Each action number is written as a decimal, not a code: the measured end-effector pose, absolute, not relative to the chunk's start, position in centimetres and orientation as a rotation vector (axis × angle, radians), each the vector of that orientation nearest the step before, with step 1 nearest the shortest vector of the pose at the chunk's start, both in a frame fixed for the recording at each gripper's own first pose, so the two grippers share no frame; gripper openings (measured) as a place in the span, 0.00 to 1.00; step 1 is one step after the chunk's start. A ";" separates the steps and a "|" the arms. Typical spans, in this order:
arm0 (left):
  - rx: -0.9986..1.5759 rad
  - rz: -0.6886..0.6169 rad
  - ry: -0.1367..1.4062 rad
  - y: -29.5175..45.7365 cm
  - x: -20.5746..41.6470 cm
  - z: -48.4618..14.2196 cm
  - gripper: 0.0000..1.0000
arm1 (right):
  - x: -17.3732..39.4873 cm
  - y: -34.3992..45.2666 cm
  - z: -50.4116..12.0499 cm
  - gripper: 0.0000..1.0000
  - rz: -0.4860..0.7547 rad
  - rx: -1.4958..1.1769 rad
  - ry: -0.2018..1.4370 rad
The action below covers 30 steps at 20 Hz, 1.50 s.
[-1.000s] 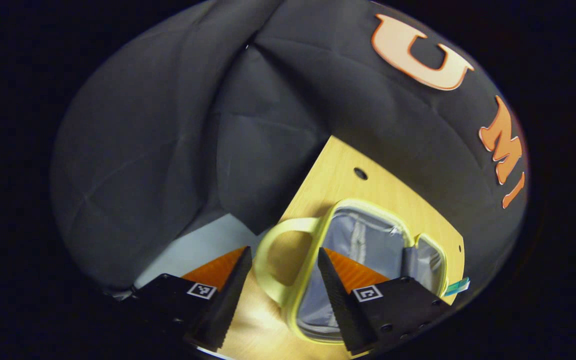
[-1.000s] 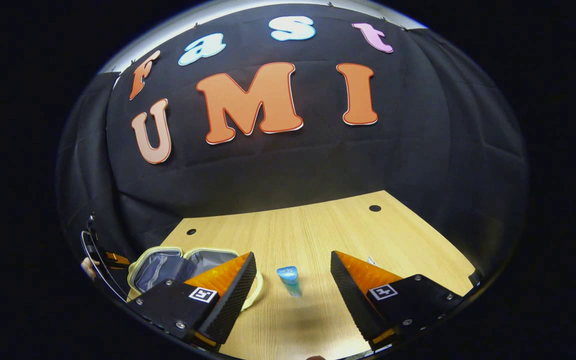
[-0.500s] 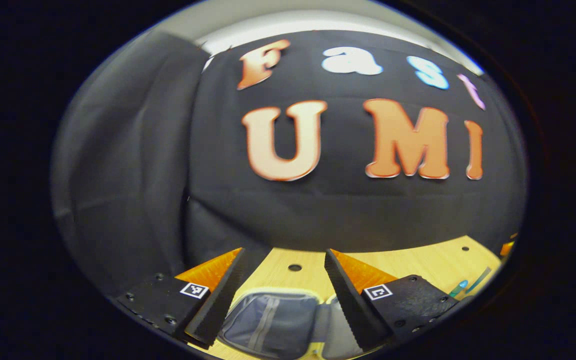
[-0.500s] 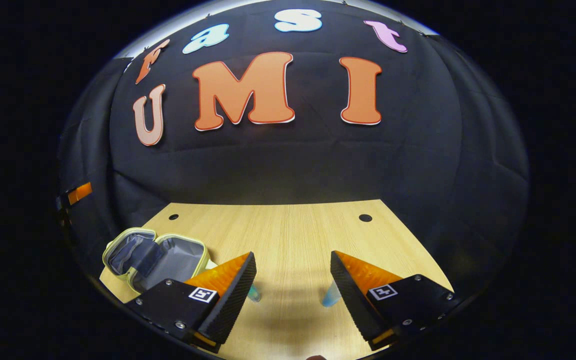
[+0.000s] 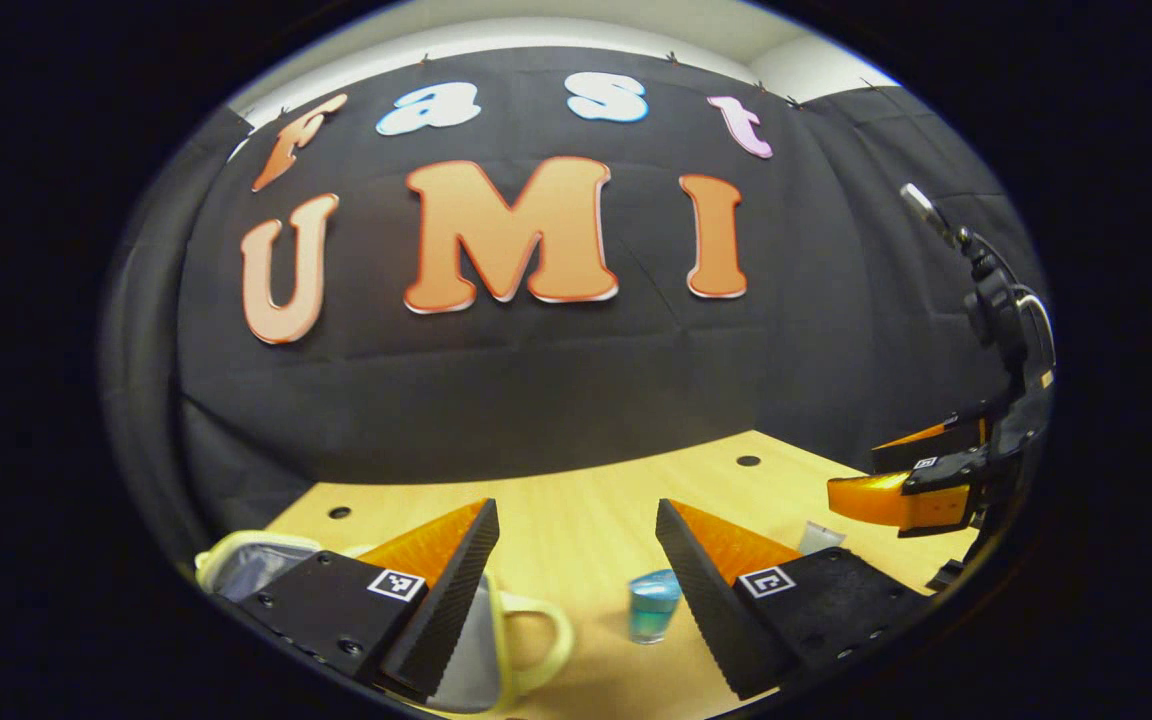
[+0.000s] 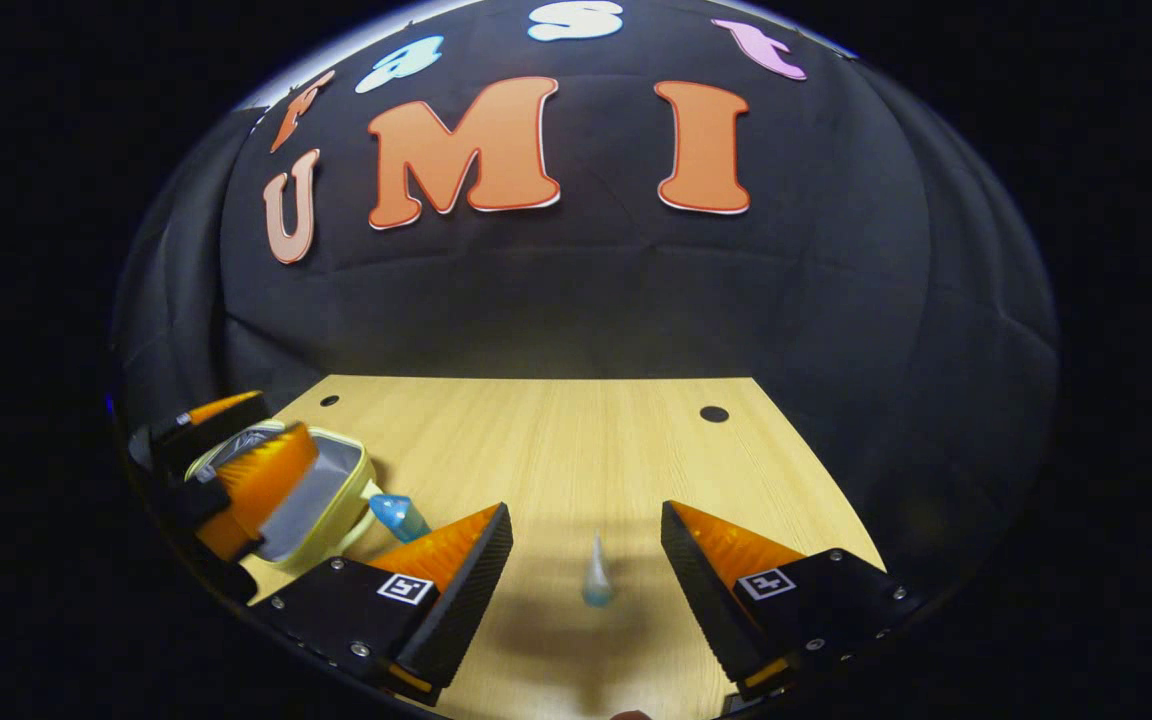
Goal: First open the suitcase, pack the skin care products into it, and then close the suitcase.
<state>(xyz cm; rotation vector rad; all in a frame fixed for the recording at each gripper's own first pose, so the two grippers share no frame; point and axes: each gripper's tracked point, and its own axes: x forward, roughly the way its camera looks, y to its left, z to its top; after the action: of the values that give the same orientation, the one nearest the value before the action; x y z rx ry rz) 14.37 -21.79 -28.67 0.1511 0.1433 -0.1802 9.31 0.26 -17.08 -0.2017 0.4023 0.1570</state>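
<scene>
- I've got my left gripper [image 5: 576, 590] spread wide at the bottom of the left gripper view, nothing between the fingers.
- The open suitcase [image 5: 481, 640], a small yellow-green case with a grey lining and a loop handle, sits low left in that view, partly behind my left finger.
- A blue tube [image 5: 652, 606] lies on the wooden table [image 5: 576, 510] just inside my right-hand finger, bottom centre.
- A paler product [image 5: 820, 537] peeks out behind that finger; I can't tell what it is.
- The right gripper [image 5: 901, 480] hangs at the right edge of this view, above the table.
- In the right gripper view, my right gripper [image 6: 586, 590] is also wide apart and empty.
- A small clear-and-blue tube [image 6: 597, 582] lies on the table [image 6: 556, 440] between the fingers, touching neither.
- A second blue tube [image 6: 398, 516] lies just beside the suitcase [image 6: 321, 495] at lower left.
- The left gripper [image 6: 226, 470] is over the suitcase at the left edge.
</scene>
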 end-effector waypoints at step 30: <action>0.087 -0.150 0.573 -24.4 16.8 -44.9 0.46 | 7.0 -5.5 -25.0 0.95 0.154 -0.174 0.592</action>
<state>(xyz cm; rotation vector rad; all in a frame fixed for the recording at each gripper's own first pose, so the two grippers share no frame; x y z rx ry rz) 16.83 -24.37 -44.93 0.0872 0.5729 -0.1505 6.98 -5.46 -25.03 -0.1740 0.5917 0.1540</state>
